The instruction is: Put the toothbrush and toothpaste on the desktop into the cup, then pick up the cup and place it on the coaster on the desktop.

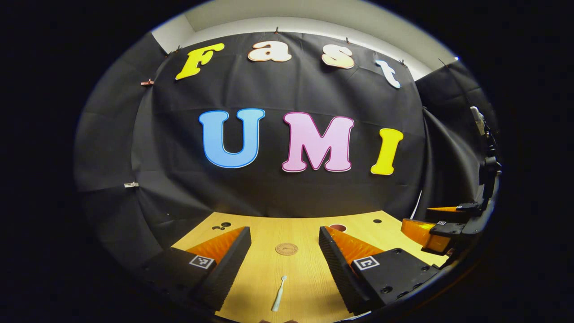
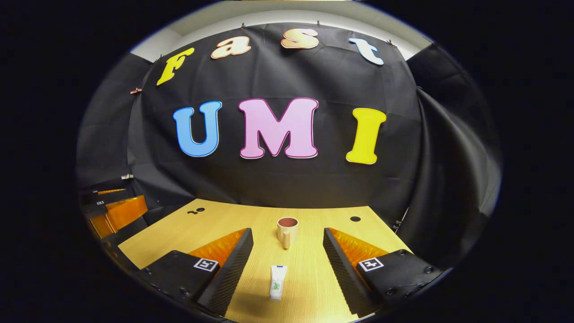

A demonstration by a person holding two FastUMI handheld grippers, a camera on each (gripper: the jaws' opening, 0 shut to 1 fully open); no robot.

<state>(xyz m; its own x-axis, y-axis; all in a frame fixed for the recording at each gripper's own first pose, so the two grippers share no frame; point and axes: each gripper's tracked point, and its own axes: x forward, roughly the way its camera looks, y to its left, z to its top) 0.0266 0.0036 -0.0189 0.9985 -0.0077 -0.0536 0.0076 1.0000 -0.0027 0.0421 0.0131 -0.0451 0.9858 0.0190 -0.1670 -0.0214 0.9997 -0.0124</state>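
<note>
**Both hand-held grippers open above the surface, nothing grasped**

Left gripper view: the left hand-held gripper (image 1: 284, 264) is seen with its two black fingers spread wide, orange wedges behind them, nothing held between. The white toothbrush (image 1: 278, 294) is laid flat on the wooden surface (image 1: 305, 231) in the gap between the fingers, near the bottom edge, head pointing away from the camera, touching neither finger. The round brown coaster (image 1: 286, 249) is seen farther ahead on the surface, well apart from the toothbrush. The cup's rim (image 1: 338, 227) is partly visible behind the right-side finger. The other hand-held gripper is seen at the far right edge, orange parts showing.

Right gripper view: the right hand-held gripper (image 2: 287, 264) is likewise wide open and empty. The white toothpaste (image 2: 277, 281) tube is laid flat between the fingers, lengthwise along the view, touching neither. The cup (image 2: 287, 229) is stood upright farther ahead on the surface, handle turned toward the camera, apart from the tube. The left hand-held gripper is seen at the far left edge.
</note>
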